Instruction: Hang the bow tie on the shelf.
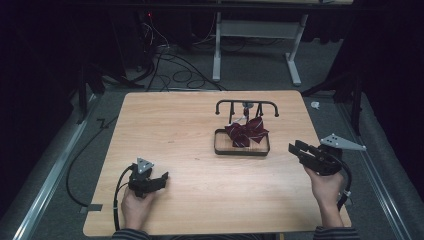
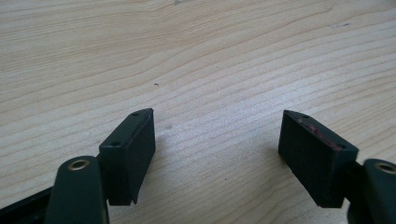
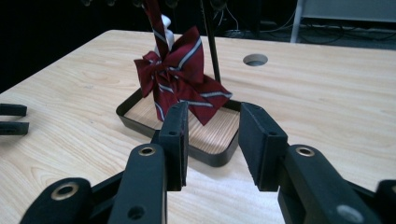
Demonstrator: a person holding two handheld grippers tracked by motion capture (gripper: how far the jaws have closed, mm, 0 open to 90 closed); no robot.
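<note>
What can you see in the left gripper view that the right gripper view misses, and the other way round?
The left gripper view gives a close look at the left gripper, jaws wide apart over bare wood. The right gripper view gives the right gripper, jaws open, pointing at a dark red striped bow hanging from a stand over a black tray, plus a round hole. Both share the wooden table.

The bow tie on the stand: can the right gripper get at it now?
Probably yes. The right gripper is open and points at the bow tie, with bare table between; only the tray rim lies low in front.
</note>
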